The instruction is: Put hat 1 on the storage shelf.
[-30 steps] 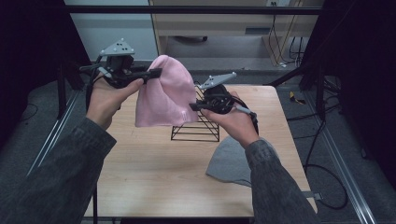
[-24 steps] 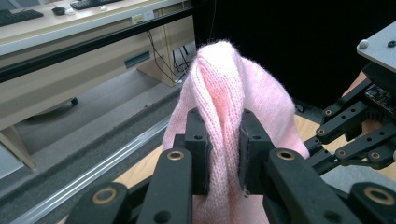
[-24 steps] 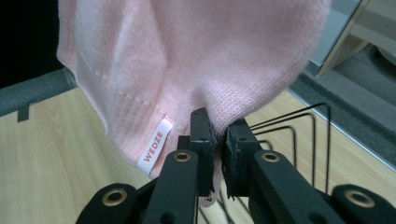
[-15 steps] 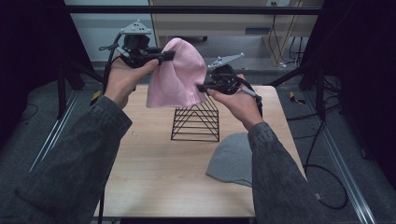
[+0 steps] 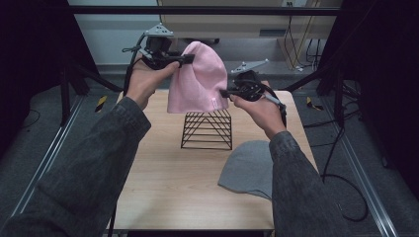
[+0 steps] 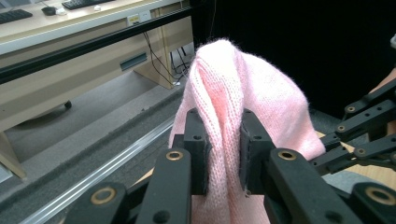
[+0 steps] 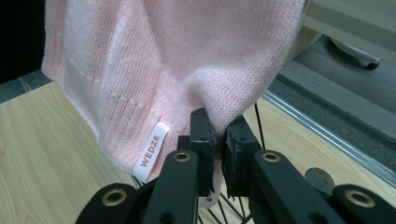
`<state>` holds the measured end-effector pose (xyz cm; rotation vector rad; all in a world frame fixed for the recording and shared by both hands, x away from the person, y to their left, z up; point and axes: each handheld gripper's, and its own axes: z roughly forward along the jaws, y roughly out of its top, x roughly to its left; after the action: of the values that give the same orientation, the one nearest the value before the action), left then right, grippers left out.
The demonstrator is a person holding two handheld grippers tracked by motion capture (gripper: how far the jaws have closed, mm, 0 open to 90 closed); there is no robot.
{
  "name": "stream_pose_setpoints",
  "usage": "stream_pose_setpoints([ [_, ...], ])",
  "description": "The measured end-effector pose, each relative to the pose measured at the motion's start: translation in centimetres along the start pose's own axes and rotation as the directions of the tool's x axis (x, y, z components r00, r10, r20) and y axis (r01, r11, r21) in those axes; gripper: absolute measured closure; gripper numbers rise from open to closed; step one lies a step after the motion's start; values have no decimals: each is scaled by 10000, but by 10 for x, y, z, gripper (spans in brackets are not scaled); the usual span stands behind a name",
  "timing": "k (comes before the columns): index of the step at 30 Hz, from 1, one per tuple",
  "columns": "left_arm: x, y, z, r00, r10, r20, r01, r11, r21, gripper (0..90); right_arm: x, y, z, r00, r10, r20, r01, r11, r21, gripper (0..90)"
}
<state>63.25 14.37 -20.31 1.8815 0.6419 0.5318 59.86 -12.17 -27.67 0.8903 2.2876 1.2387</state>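
Pinching a soft pink knit beanie [image 5: 198,79], both the left gripper [image 5: 184,60] and right gripper [image 5: 224,93] apparently hold it above a black wire stand [image 5: 207,131].

The pink beanie [image 5: 198,79] hides the wire rack's [image 5: 207,131] apex; the right sleeve [image 5: 296,192] covers the grey beanie's [image 5: 247,168] edge.

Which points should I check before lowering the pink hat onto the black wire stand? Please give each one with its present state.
1. Left gripper shut on the pink hat: ok.
2. Right gripper shut on the hat's lower edge: ok.
3. Hat lifted clear of the wire stand: ok.
4. Hat opening spread wide for the stand: cannot tell.
5. Grey hat lies apart from the stand: ok.
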Motion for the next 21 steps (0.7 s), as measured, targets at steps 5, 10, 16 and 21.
stream_pose_setpoints([
  [5, 0, 0, 10, 9999, 135, 37, -134, 9995, -288, 757, -8, -4, 1, 9999, 167, -25, -167, 9998, -139, 837],
  [10, -4, -3, 21, 9993, 328, 183, -327, 9994, -63, 756, -13, -9, 5, 9999, 121, -10, -121, 9999, 67, 836],
  [16, -7, -6, 30, 9958, 913, -113, -913, 9958, 45, 756, -16, -20, 11, 9997, 241, 7, -241, 9997, 69, 836],
  [21, -8, -13, 38, 9963, 854, 4, -854, 9963, 103, 756, -18, -27, 12, 9997, 218, 134, -220, 9995, 215, 835],
])
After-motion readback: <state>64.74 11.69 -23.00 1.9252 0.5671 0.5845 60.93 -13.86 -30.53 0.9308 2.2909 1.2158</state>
